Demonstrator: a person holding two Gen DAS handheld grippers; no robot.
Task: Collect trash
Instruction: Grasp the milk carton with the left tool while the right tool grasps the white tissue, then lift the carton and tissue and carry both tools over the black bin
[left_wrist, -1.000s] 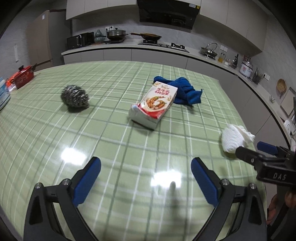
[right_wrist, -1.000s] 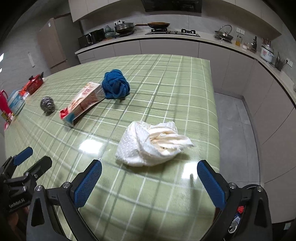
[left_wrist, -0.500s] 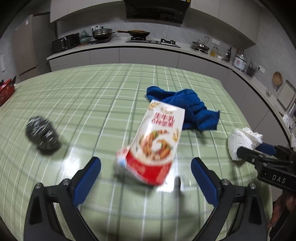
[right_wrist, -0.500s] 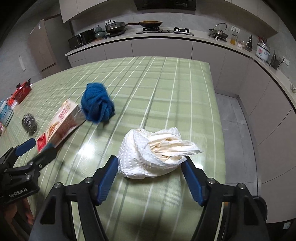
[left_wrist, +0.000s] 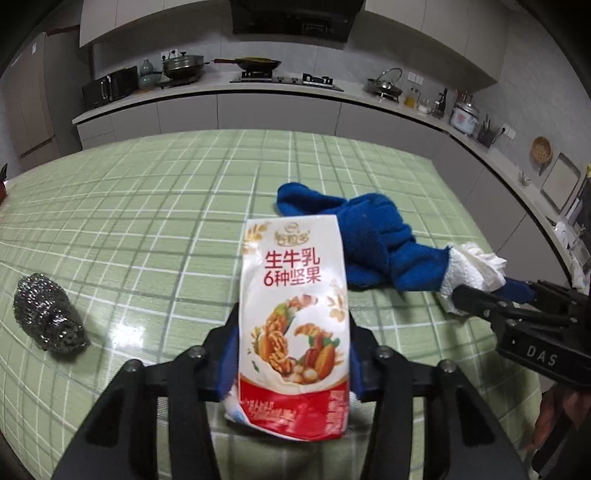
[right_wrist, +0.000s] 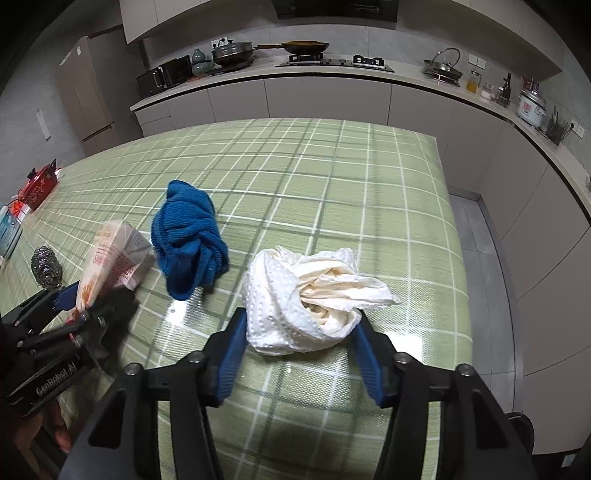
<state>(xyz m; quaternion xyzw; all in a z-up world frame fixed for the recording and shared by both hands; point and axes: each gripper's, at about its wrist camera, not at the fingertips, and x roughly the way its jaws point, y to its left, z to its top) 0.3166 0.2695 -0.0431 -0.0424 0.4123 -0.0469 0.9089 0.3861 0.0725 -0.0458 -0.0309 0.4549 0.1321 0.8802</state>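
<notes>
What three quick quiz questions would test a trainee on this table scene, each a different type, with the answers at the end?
1. True or false: the left gripper is closed on the milk carton.
2. Multiple choice: what sits between the fingers of the right gripper? A) blue cloth B) crumpled paper towel C) steel scrubber
3. Fill in: the blue cloth lies on the table between the milk carton and the ____.

Key
1. True.
2. B, the paper towel; the steel scrubber lies untouched on the green checked table.
3. Paper towel.
</notes>
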